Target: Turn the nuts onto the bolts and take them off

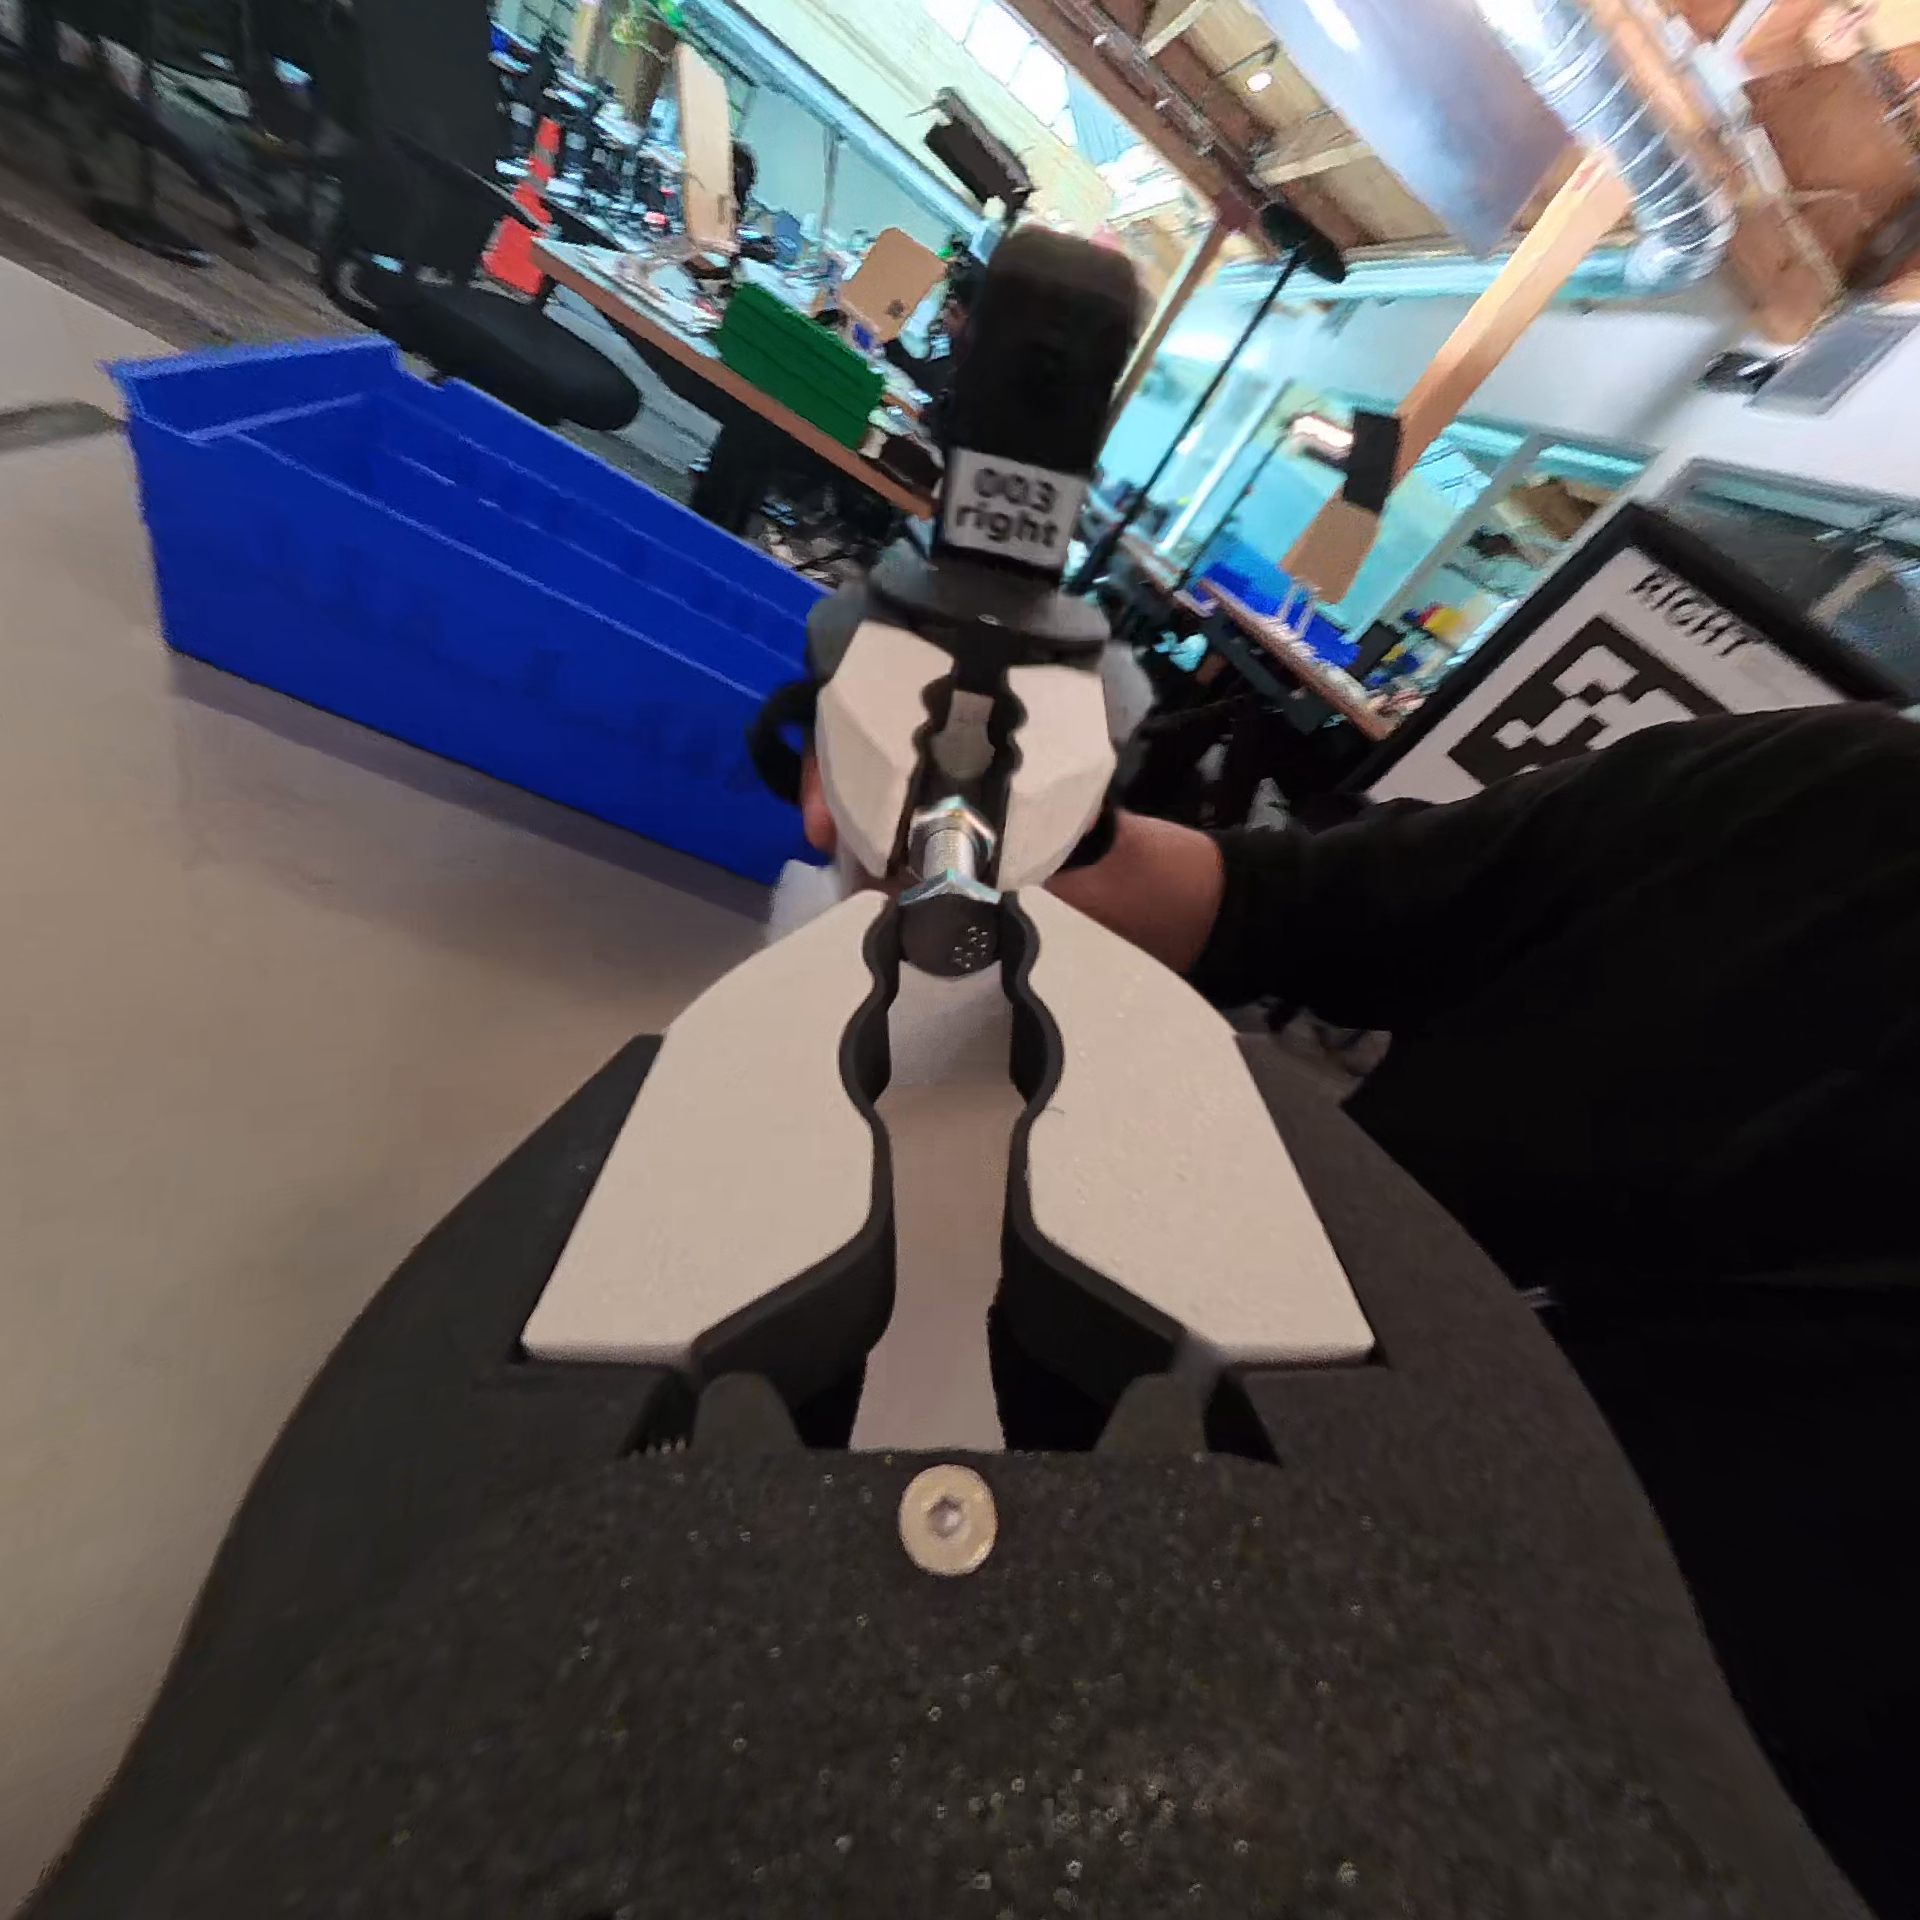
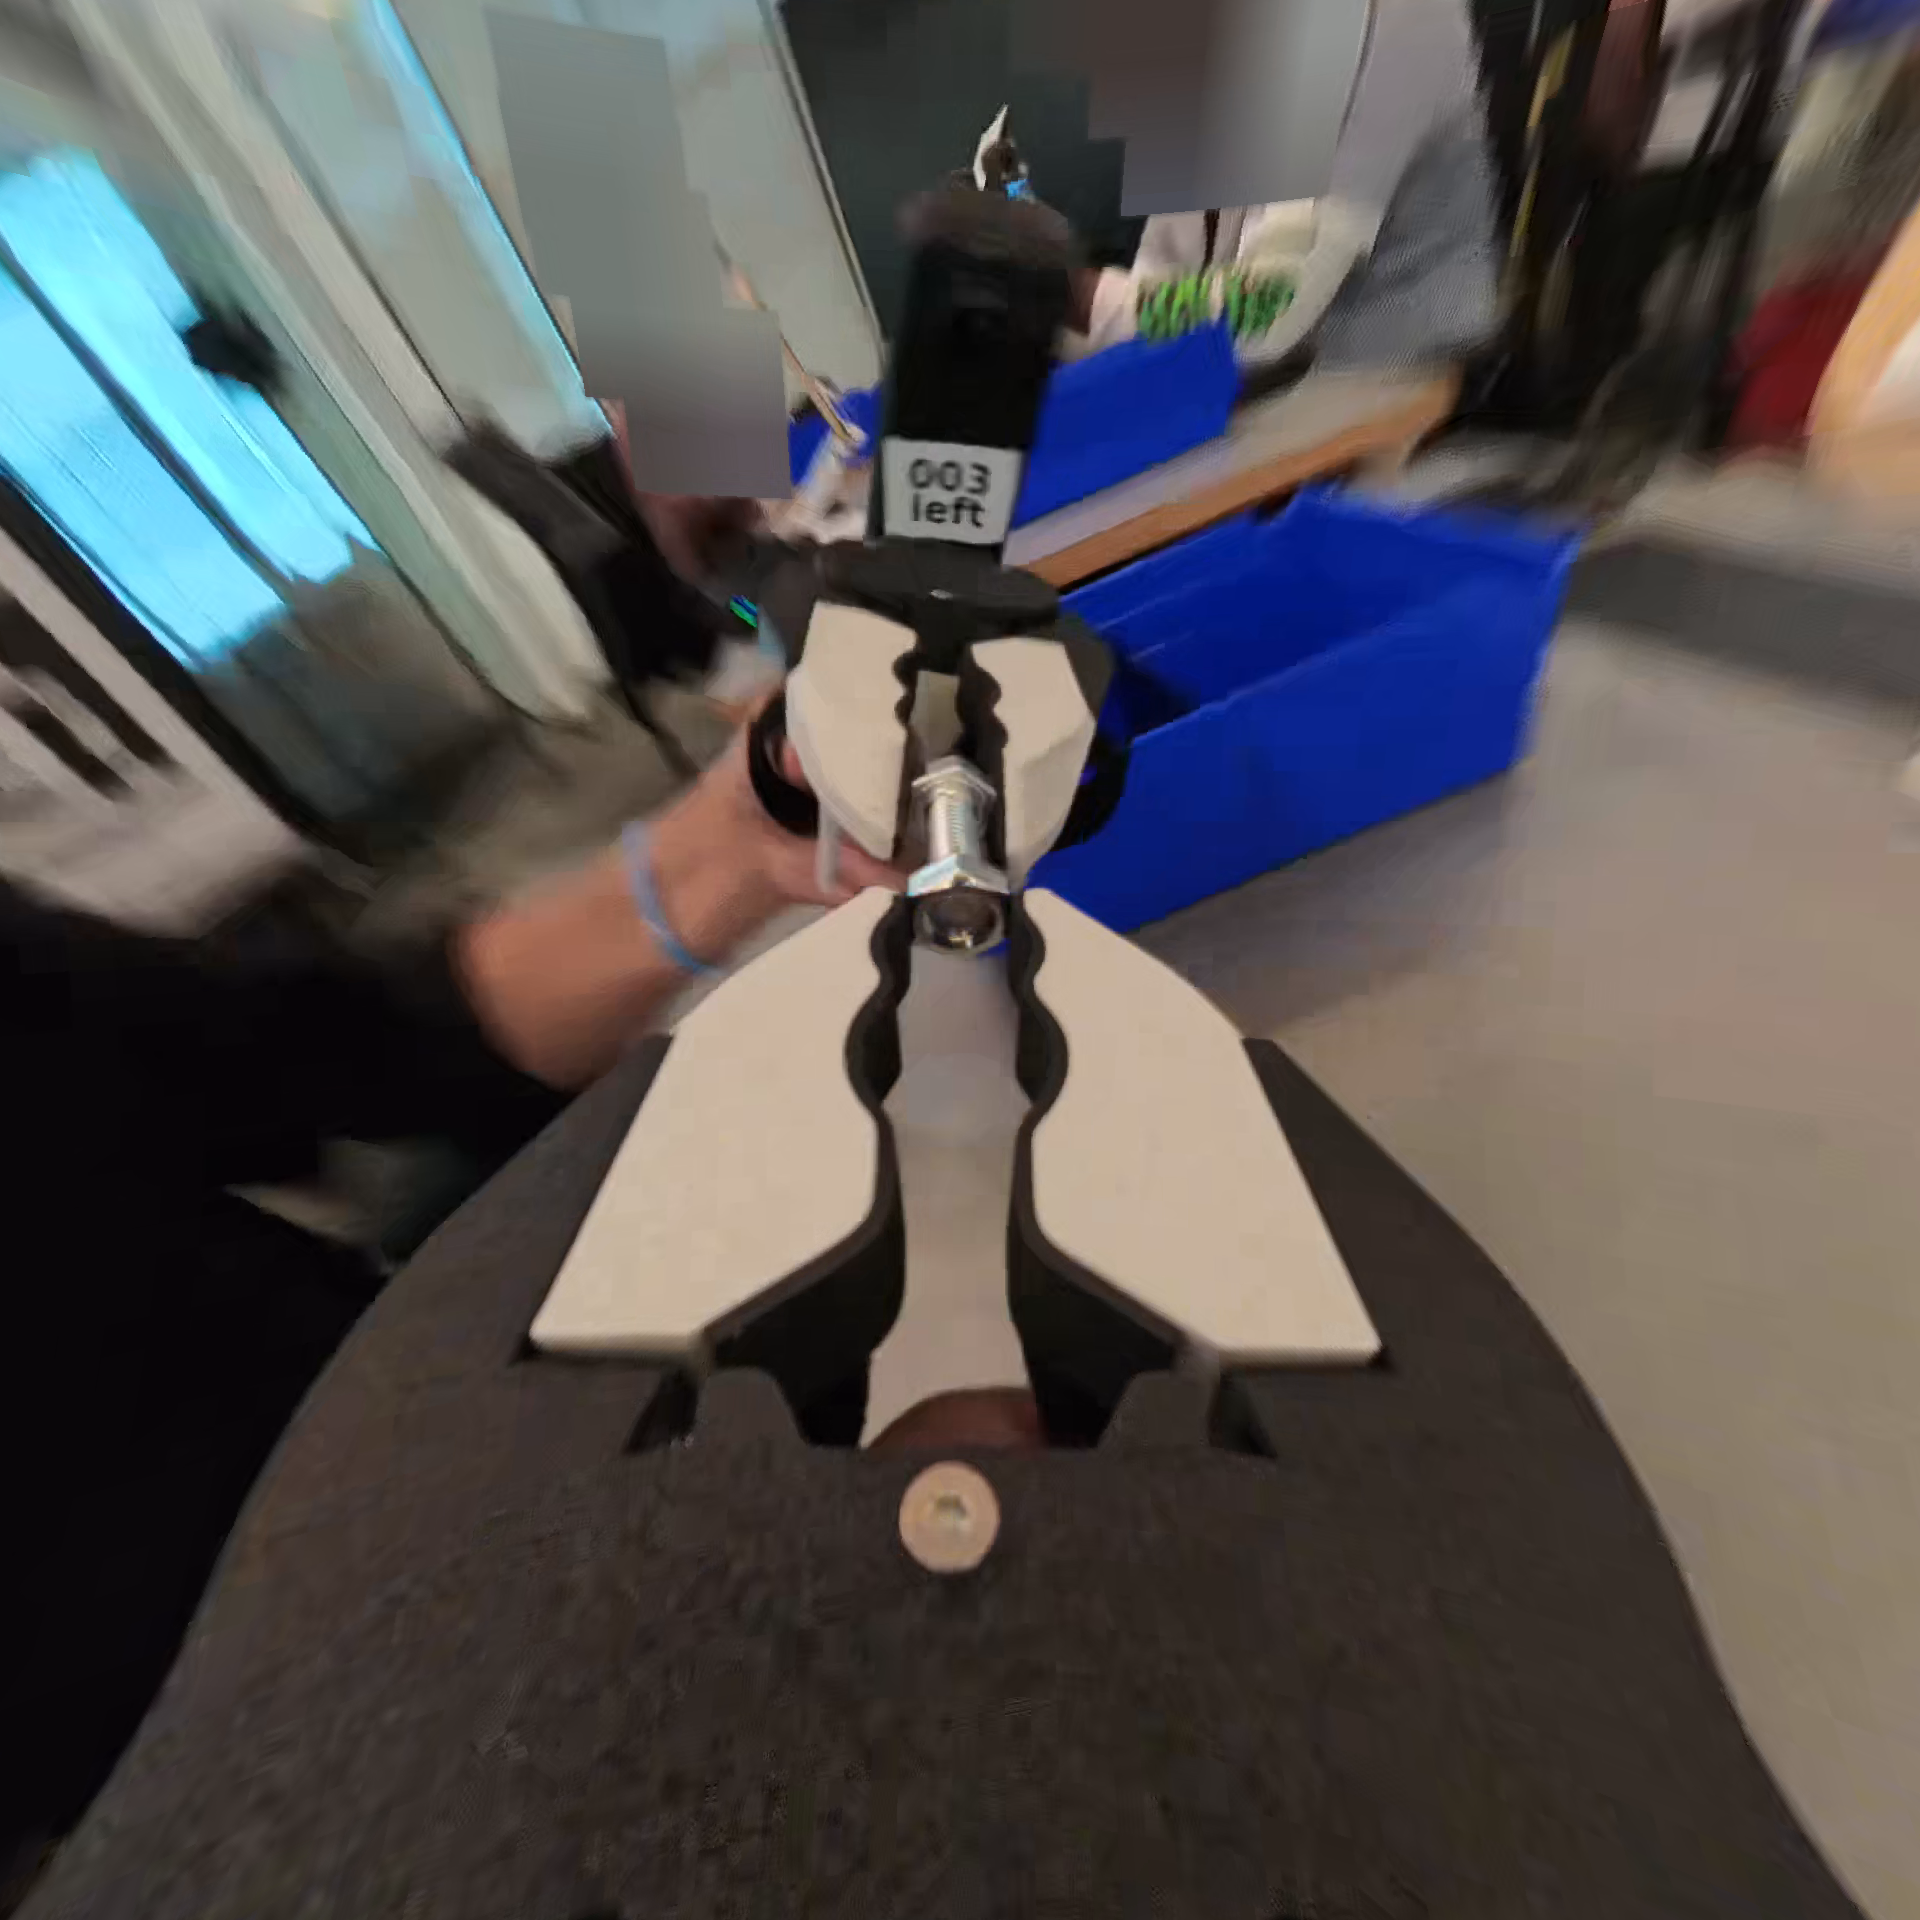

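The two grippers face each other tip to tip above the table, with one steel bolt between them. My left gripper (image 1: 951,925) is shut on the bolt's hex head (image 1: 954,943). The threaded shank (image 1: 951,864) runs away from it to a hex nut (image 1: 951,821), which the right gripper (image 1: 951,836) holds. In the right wrist view, my right gripper (image 2: 956,914) is shut on the nut (image 2: 956,883), with the bolt's end showing through it. The shank (image 2: 951,828) leads to the head (image 2: 951,774) in the left gripper (image 2: 951,800).
A blue plastic bin (image 1: 447,603) stands on the grey table (image 1: 208,987) behind the grippers; it also shows in the right wrist view (image 2: 1299,707). A framed black-and-white marker board (image 1: 1621,686) stands at the right. A person's black-sleeved arm (image 1: 1507,883) holds the right gripper.
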Tool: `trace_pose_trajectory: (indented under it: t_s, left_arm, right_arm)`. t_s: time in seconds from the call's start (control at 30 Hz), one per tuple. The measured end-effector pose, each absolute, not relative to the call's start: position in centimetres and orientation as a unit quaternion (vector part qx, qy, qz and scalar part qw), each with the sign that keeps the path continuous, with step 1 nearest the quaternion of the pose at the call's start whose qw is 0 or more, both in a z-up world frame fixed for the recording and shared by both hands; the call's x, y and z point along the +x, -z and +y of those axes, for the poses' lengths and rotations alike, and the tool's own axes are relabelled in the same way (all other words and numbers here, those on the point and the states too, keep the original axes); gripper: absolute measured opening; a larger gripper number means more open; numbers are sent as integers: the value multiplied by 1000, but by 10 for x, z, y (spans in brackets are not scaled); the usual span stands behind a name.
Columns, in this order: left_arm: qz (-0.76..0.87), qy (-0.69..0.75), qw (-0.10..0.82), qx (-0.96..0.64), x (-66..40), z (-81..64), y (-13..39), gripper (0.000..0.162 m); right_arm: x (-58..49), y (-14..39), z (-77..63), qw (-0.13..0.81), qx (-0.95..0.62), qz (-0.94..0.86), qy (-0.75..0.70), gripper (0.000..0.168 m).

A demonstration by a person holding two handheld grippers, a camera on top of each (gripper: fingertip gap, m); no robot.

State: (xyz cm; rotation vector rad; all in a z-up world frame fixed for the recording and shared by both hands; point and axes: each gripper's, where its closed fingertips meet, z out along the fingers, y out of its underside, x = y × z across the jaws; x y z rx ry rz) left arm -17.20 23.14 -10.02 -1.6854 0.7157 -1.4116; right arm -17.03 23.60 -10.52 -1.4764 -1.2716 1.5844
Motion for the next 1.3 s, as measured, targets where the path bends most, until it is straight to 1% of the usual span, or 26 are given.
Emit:
trace_pose_trajectory:
  t_s: [0.07,0.1,0.13,0.17,0.23,0.3,0.33,0.37,0.43,0.5,0.57,0.6,0.63,0.7,0.73,0.8,0.9,0.93,1.03,1.07,1.17,1.23,1.3]
  left_arm:
    - [288,528,416,-682,-179,235,103,17]
    - [290,518,418,-688,-181,235,105,17]
    - [291,508,422,-692,-183,236,106,17]
    - [292,504,423,-695,-183,237,107,17]
    - [289,508,420,-694,-183,237,107,17]
    - [282,521,419,-688,-182,237,105,17]
    - [279,527,416,-687,-182,237,104,17]
    - [275,528,416,-687,-182,238,104,17]
    - [273,535,415,-683,-182,237,102,17]
    - [266,548,414,-676,-183,237,98,17]
    - [264,554,412,-674,-183,236,96,17]
    - [264,557,410,-673,-183,235,96,17]
    - [264,559,408,-672,-183,235,96,17]
    - [262,568,398,-671,-181,233,97,17]
    - [260,574,393,-669,-179,233,97,17]
    - [259,584,376,-671,-176,232,101,17]
    - [263,582,361,-679,-171,231,110,17]
    - [262,583,355,-682,-169,231,112,17]
    - [267,592,350,-675,-165,228,111,17]
    - [270,588,347,-679,-164,228,113,17]
    - [280,587,349,-675,-162,225,110,17]
    - [283,575,355,-680,-164,226,110,17]
    - [287,564,366,-682,-166,226,108,17]
  right_arm:
    - [-177,107,236,127,-616,-345,-696,17]
    - [-179,107,236,52,-625,-280,-727,17]
    - [-180,108,237,3,-626,-227,-746,17]
    - [-180,108,237,-19,-625,-199,-755,17]
    - [-181,109,237,5,-626,-207,-752,17]
    - [-180,105,239,61,-618,-248,-744,26]
    - [-180,104,239,88,-613,-274,-736,42]
    - [-179,104,239,115,-610,-306,-722,53]
    - [-178,109,239,196,-602,-389,-670,62]
    - [-177,119,246,316,-587,-478,-572,74]
    - [-173,116,250,449,-527,-550,-467,78]
    - [-168,111,250,513,-485,-571,-419,77]
    - [-163,104,250,575,-447,-578,-367,66]
    - [-157,100,246,664,-367,-597,-261,58]
    - [-158,105,243,676,-341,-619,-209,56]
    - [-161,116,241,672,-321,-650,-152,60]
    - [-163,113,237,685,-306,-644,-150,60]
    - [-164,114,237,684,-302,-649,-140,56]
    - [-164,121,240,676,-305,-659,-125,32]
    - [-162,118,238,677,-308,-654,-141,18]
    - [-161,115,235,638,-352,-648,-222,17]
    - [-163,115,234,575,-412,-636,-308,17]
    - [-165,114,232,487,-478,-600,-418,17]
